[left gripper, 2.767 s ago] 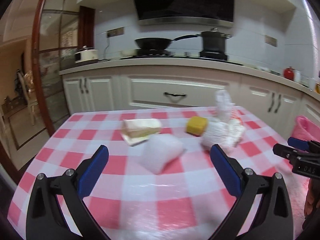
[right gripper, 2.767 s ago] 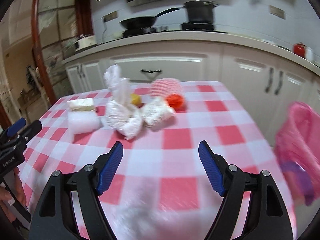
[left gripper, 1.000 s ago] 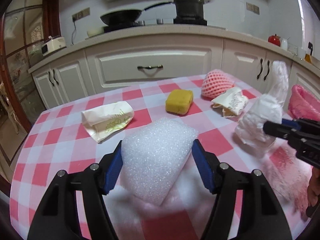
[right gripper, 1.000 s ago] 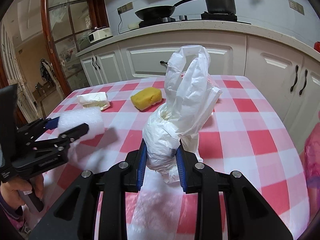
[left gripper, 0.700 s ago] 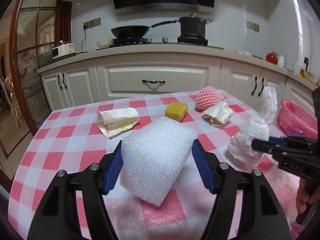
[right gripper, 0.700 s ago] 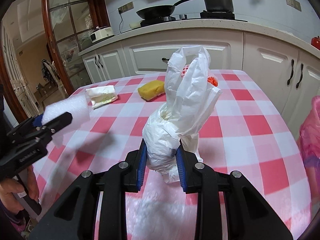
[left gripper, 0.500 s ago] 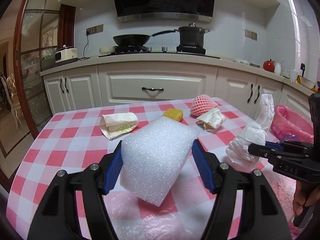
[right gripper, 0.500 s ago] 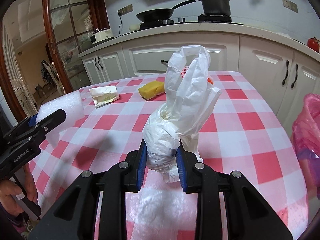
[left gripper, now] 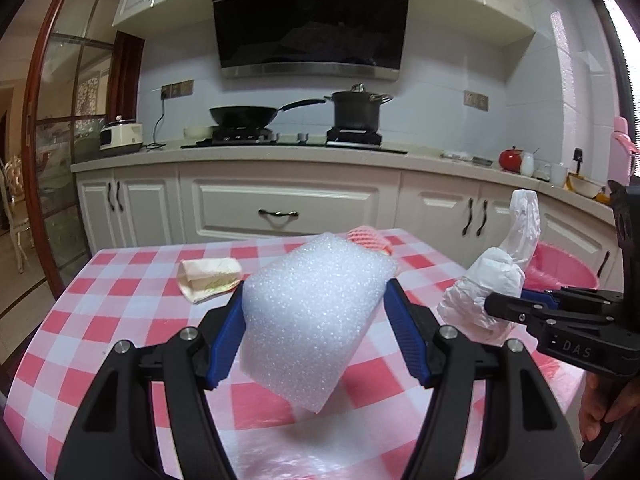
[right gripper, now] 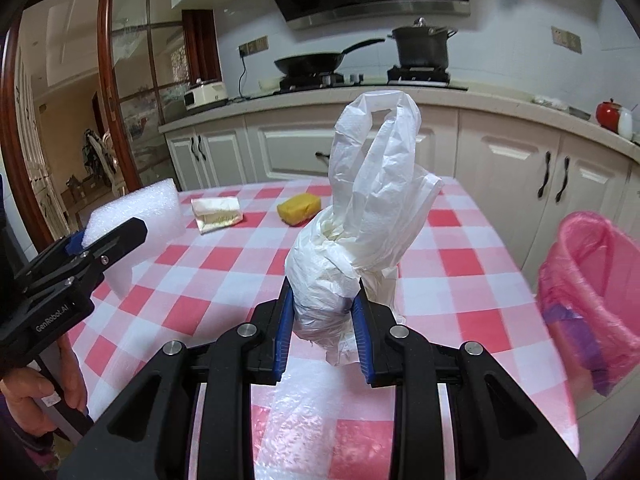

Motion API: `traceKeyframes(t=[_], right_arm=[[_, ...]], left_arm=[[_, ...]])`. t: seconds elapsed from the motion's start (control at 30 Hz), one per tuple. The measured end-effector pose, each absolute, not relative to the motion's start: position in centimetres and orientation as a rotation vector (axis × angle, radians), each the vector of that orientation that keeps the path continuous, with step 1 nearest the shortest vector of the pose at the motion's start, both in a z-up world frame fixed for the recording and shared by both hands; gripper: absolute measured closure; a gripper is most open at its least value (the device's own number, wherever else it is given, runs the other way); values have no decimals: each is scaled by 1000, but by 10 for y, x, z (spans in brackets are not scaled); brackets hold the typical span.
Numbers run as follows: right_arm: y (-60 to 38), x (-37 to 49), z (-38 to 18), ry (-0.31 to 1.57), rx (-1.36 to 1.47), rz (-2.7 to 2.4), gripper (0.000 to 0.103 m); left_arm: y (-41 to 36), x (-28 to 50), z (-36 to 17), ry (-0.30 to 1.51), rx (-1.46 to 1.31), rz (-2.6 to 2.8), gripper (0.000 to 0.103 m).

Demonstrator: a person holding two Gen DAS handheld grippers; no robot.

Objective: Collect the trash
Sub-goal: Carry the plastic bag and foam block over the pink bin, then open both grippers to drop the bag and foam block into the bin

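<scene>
Nearest, the left gripper (left gripper: 314,334) clamps a white foam block (left gripper: 316,316) above the checked tablecloth (left gripper: 120,300), and the right gripper (right gripper: 322,330) pinches a knotted white plastic bag (right gripper: 360,216). Farther off lie a folded wrapper (right gripper: 218,209) and yellow sponge (right gripper: 299,208), with the pink-lined bin (right gripper: 592,280) right of the table.

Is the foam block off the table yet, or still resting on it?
Off the table. The foam block is clamped between the left gripper pads, and checkered cloth shows beneath its lower corner.

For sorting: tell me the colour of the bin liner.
Pink; the bin liner shows best in the right wrist view.
</scene>
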State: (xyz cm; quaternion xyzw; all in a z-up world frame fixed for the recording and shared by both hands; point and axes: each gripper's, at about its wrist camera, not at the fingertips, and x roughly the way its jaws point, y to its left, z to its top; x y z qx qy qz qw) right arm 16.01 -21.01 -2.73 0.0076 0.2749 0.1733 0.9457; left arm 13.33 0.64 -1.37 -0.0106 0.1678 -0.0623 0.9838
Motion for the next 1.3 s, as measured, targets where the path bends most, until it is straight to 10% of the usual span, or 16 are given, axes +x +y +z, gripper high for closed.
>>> traceKeyframes(t=[1.3], right_arm=[[-483,181,4,528,121,-121,75]], left_arm=[[-285,246,28,323,5,-708,37]])
